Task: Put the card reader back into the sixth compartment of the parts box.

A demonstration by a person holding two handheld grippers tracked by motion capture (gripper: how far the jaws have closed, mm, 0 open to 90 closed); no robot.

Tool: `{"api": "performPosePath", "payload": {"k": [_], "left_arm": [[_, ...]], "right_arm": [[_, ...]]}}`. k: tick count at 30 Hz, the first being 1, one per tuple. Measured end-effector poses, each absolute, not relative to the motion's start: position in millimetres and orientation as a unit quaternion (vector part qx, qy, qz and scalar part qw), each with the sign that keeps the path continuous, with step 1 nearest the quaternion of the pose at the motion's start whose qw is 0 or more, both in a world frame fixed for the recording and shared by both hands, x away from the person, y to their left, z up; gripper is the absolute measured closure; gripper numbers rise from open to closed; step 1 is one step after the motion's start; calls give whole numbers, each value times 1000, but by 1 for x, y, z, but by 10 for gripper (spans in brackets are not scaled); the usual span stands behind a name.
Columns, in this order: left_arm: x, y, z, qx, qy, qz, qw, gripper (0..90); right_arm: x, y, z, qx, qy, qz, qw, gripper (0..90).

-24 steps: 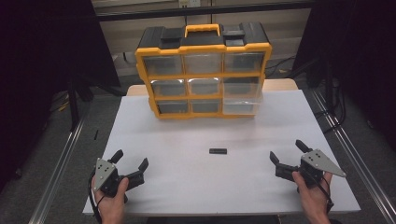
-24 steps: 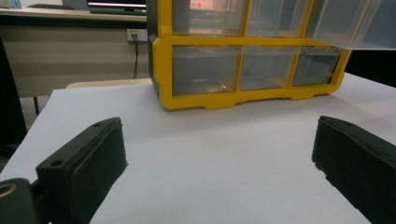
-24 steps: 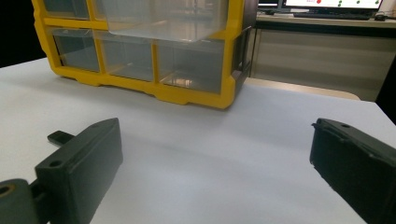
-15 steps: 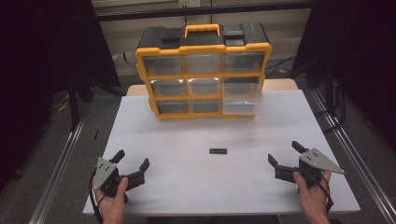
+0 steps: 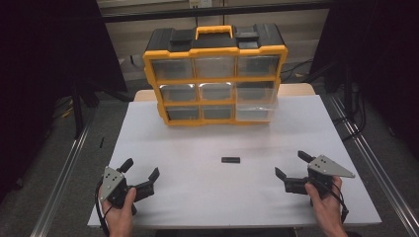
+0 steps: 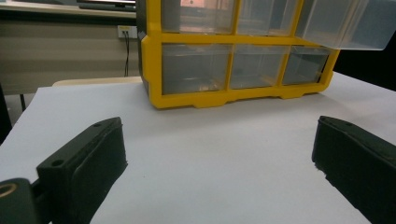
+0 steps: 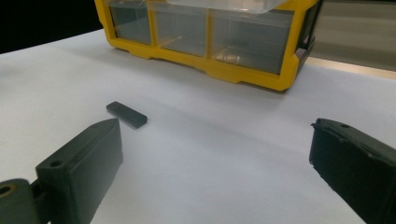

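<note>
High view shows the right gripper point(image 5: 293, 168), jaws wide and empty, has slid a little toward the small black bar point(image 5: 230, 160) lying at its ten o'clock on the white table point(image 5: 197, 143). The left gripper point(image 5: 141, 169), also open and empty, has not moved. A pick-up seems to begin.

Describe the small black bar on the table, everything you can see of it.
The small black bar is a flat, thin oblong with rounded corners and a matte, dark look, perhaps plastic or rubber. It lies flat on the white table, apart from everything, in front of the yellow drawer organizer. Nothing touches it. It lies between the two grippers, nearer the right gripper, and sits left of centre in the right gripper view.
</note>
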State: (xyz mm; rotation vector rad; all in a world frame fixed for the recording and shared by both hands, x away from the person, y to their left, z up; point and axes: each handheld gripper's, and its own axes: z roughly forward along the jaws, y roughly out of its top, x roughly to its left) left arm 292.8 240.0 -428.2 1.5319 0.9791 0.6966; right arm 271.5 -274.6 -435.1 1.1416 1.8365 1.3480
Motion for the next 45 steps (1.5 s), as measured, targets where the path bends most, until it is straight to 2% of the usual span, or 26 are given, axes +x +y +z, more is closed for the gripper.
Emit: {"api": "performPosePath", "payload": {"k": [11, 33, 45], "left_arm": [[292, 241, -428, 647, 419, 297, 564, 33], [294, 239, -428, 654, 410, 291, 565, 36], [294, 239, -428, 652, 410, 294, 565, 35]], "right_arm": [[280, -258, -430, 405, 714, 508, 259, 16], [306, -221, -422, 363, 765, 508, 159, 16], [321, -199, -414, 333, 786, 500, 146, 17]]}}
